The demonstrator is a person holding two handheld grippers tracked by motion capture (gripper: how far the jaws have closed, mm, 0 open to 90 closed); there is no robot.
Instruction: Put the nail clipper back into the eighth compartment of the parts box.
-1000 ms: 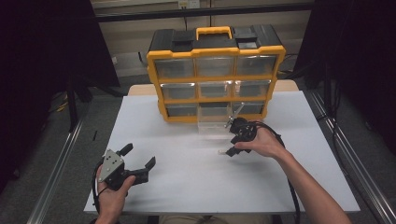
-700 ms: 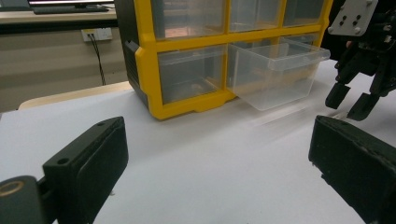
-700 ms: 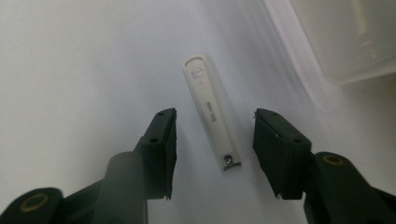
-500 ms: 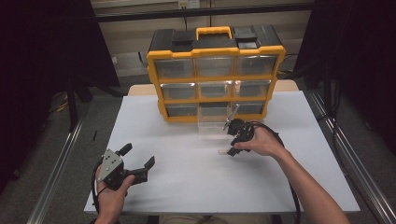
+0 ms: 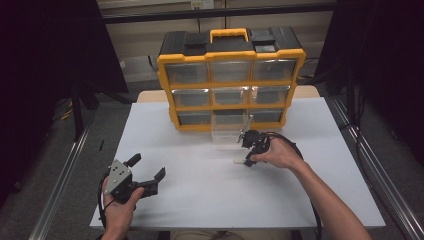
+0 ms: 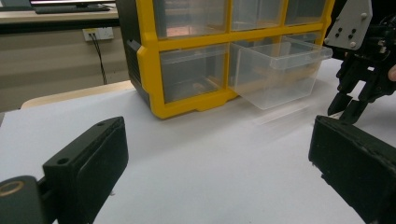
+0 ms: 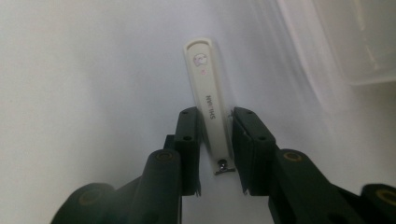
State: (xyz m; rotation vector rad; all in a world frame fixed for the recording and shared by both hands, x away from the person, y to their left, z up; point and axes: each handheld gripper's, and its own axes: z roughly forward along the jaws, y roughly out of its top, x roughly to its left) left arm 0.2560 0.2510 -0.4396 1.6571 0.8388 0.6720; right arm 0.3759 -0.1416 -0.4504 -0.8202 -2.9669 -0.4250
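Note:
A slim white tool like a nail clipper [image 7: 208,93] lies flat on the white table [image 5: 200,200], with a small metal bit at its near end. My right gripper [image 7: 217,114] points down over it. Its jaws have just been closing and both pads now press the tool's sides. In the high view this gripper [image 5: 247,159] is right of centre, with the white tool [image 5: 239,161] poking out to its left. My left gripper [image 5: 147,166] hovers open near the front left with nothing between its jaws [image 6: 217,154]. From there the right gripper [image 6: 348,105] shows far off.
A yellow and black drawer organizer [image 5: 230,75] stands at the back of the table. Its bottom middle clear drawer [image 5: 227,135] is pulled out, just behind the right gripper, and looks empty [image 6: 280,70]. Metal rails run along both sides of the table.
Both hands stay where they were in the high view. The right gripper's jaws look slightly narrower around the white tool.

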